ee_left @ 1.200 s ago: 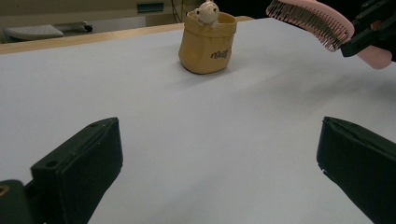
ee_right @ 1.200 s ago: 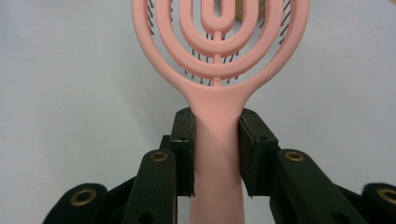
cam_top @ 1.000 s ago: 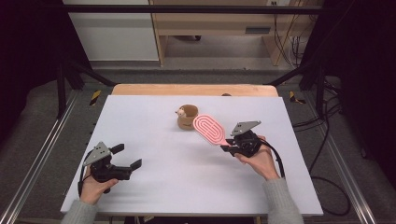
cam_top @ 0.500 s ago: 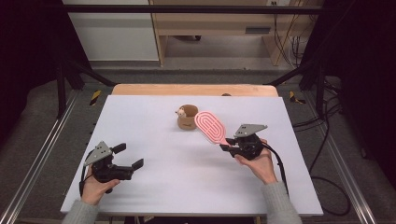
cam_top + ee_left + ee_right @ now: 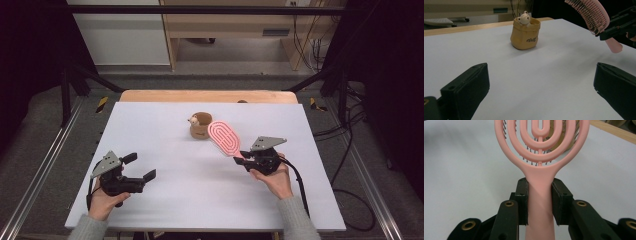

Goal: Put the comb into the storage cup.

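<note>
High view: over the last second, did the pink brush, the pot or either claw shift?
Barely anything. The right claw stays clamped on the pink brush by its handle, and the brush head has drifted slightly toward the far side, next to the little tan pot. The pot has not moved. The left claw stays open and empty on the white table.

Desk (image 5: 165, 200): white, matte top, with a strip of bare pale wood along the far edge. One item stands directly on it, toward the far middle: a small tan pouch-shaped pot (image 5: 200, 131), upright, with a little white bear figure (image 5: 524, 18) at its rim.
</note>
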Demonstrator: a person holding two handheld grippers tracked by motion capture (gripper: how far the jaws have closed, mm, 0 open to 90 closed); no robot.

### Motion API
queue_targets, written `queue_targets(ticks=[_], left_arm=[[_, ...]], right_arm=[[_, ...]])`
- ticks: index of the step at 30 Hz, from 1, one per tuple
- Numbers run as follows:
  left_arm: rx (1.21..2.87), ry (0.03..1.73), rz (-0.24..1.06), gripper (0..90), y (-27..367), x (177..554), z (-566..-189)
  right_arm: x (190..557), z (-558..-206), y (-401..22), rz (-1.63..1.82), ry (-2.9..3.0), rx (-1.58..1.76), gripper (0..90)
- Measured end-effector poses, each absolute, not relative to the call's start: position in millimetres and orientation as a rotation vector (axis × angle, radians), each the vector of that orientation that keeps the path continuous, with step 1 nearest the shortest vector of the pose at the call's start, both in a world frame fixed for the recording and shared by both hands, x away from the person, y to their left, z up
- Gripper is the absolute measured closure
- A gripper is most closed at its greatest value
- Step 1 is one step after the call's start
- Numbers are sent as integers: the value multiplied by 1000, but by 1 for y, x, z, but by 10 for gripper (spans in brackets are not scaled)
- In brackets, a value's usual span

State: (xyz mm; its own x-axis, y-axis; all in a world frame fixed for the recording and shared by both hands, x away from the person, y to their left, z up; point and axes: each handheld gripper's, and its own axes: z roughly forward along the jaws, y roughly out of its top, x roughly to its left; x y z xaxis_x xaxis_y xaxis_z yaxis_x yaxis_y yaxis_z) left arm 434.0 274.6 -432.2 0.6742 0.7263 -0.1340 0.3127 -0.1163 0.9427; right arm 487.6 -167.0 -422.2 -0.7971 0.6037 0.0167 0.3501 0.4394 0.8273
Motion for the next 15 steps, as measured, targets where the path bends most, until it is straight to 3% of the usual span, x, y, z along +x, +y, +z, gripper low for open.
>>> queue_targets(ticks=[15], left_arm=[[1683, 864, 443, 3, 265, 432, -425]], right_arm=[[483, -423, -162, 1319, 2400, 795, 703]])
